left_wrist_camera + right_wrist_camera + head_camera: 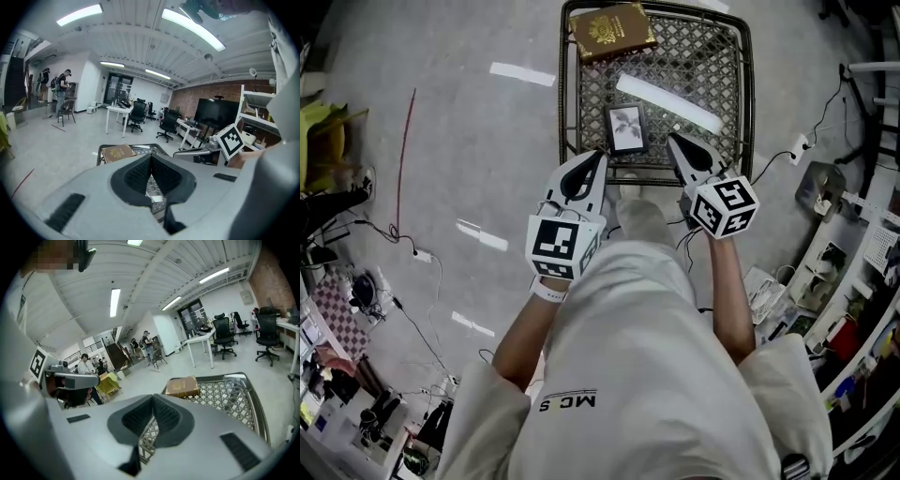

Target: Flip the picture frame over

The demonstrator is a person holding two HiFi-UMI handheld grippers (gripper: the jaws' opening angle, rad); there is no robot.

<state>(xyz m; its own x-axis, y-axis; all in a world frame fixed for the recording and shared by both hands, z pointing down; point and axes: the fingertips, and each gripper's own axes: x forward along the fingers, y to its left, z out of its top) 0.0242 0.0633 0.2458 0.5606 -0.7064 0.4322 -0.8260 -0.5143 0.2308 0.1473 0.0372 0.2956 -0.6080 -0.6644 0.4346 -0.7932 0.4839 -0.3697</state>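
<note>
A small dark picture frame [625, 128] lies picture side up, showing a plant, near the front edge of a metal lattice table [712, 75]. My left gripper [601, 156] is shut and empty, its tip just left of the frame's near corner. My right gripper [671, 139] is also shut and empty, with its tip just right of the frame. In the left gripper view the jaws [151, 157] meet over the lattice. The right gripper view shows its jaws [153, 397] closed above the table's [229, 394] near edge; the frame is hidden there.
A brown book [612, 31] [117, 152] [182, 386] lies at the table's far left corner. Cables and a power strip [422, 255] trail over the grey floor. Shelving [853, 262] crowds the right side. Desks, office chairs and distant people [61, 91] fill the room beyond.
</note>
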